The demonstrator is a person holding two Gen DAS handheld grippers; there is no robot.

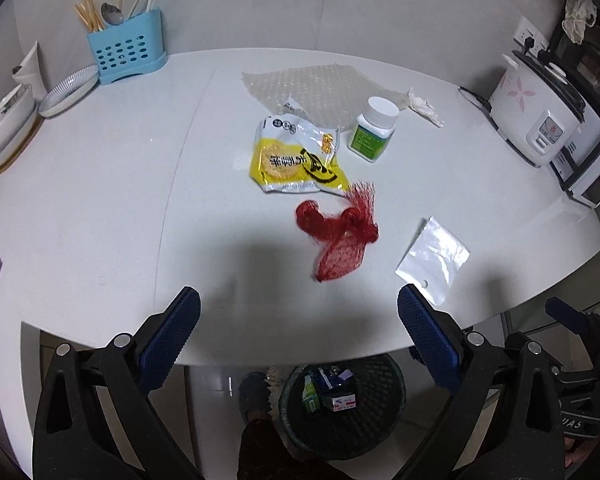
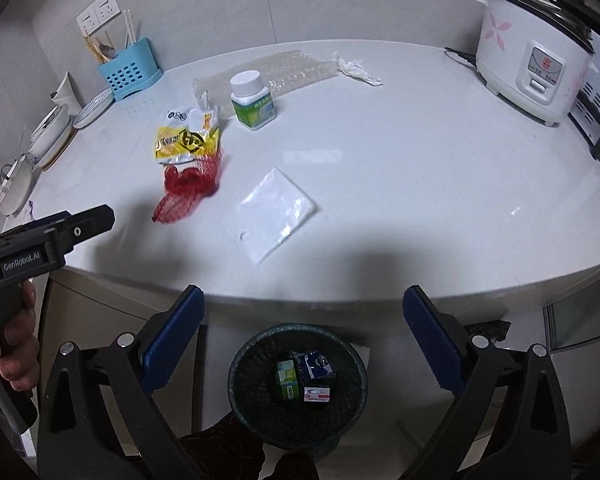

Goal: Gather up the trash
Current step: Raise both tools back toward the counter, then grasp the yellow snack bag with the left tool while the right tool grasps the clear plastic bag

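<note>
Both your tongs are spread wide and hold nothing: the left tongs (image 1: 298, 334) hang over the near edge of the counter (image 1: 100, 200), the right tongs (image 2: 303, 330) sit just off that edge, above the bin (image 2: 298, 384) on the floor. The trash is all on the counter: the red mesh bag (image 1: 337, 236) lies nearest your left tongs, touching the yellow snack wrapper (image 1: 296, 160), with the flat clear pouch (image 2: 274, 214) nearest the right. The mesh is your likeliest snag; its strands look apt to drag the wrapper along or catch on a pad when you let go over the bin. The pouch lies flat, so the pads may skid over it rather than pinch it. Behind, the pill bottle (image 1: 374, 128) stands on the bubble wrap (image 1: 320, 88); pull the sheet first and it will probably topple. The crumpled tissue (image 2: 358, 68) is farthest back
</note>
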